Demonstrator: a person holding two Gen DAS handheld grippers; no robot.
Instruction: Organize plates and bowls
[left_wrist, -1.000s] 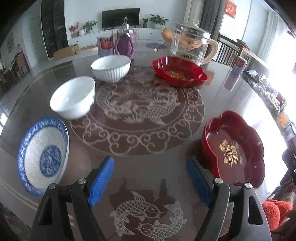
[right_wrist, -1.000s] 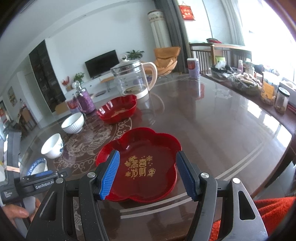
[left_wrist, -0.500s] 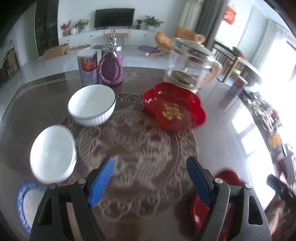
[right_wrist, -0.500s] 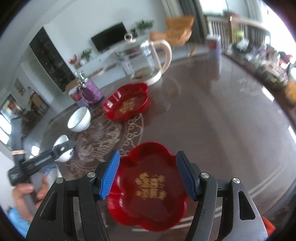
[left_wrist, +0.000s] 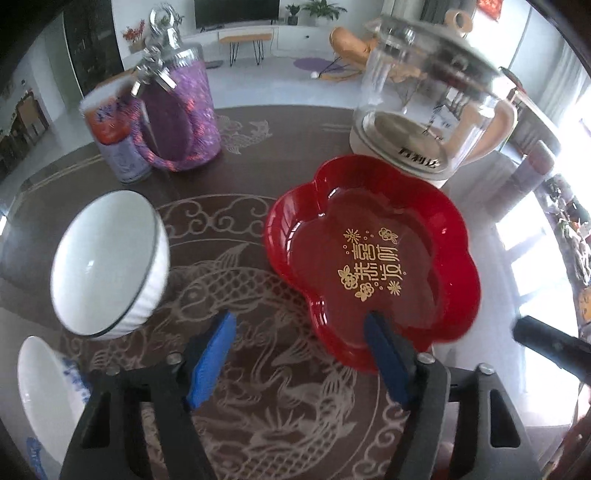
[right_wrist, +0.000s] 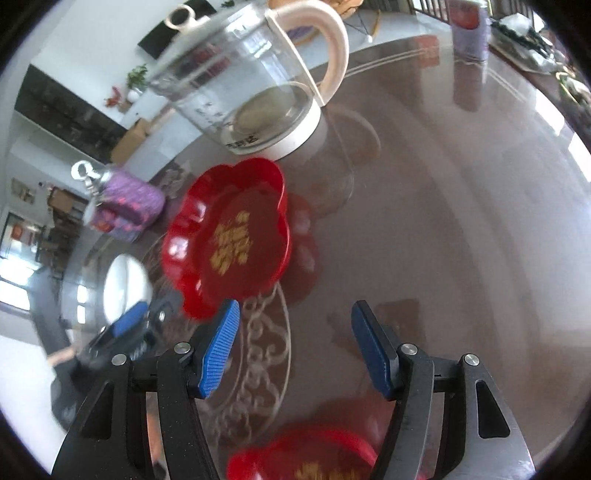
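Note:
A red flower-shaped plate (left_wrist: 373, 258) with gold writing lies on the table (left_wrist: 258, 424) in front of a glass kettle. My left gripper (left_wrist: 297, 360) hangs over its near rim with nothing pressed between the pads. Its jaws are closing, and the right fingertip (left_wrist: 380, 350) overlaps the plate's edge. Left of it sits a white ribbed bowl (left_wrist: 107, 262); a second white bowl (left_wrist: 40, 398) is at the lower left. My right gripper (right_wrist: 297, 343) is open over bare table, beside the same red plate (right_wrist: 229, 240). A second red plate (right_wrist: 306, 458) lies under it, blurred.
A glass kettle (left_wrist: 424, 110) with a cream handle stands just behind the far red plate. A purple-wrapped jar (left_wrist: 181, 110) and a small canister (left_wrist: 118, 144) stand at the back left. Another canister (right_wrist: 469, 33) stands at the far right. My left gripper (right_wrist: 125, 332) shows blurred.
Both grippers have swept forward across the table to the far red plate and kettle. The near red plate has slipped below the right gripper. The left jaws stand narrower.

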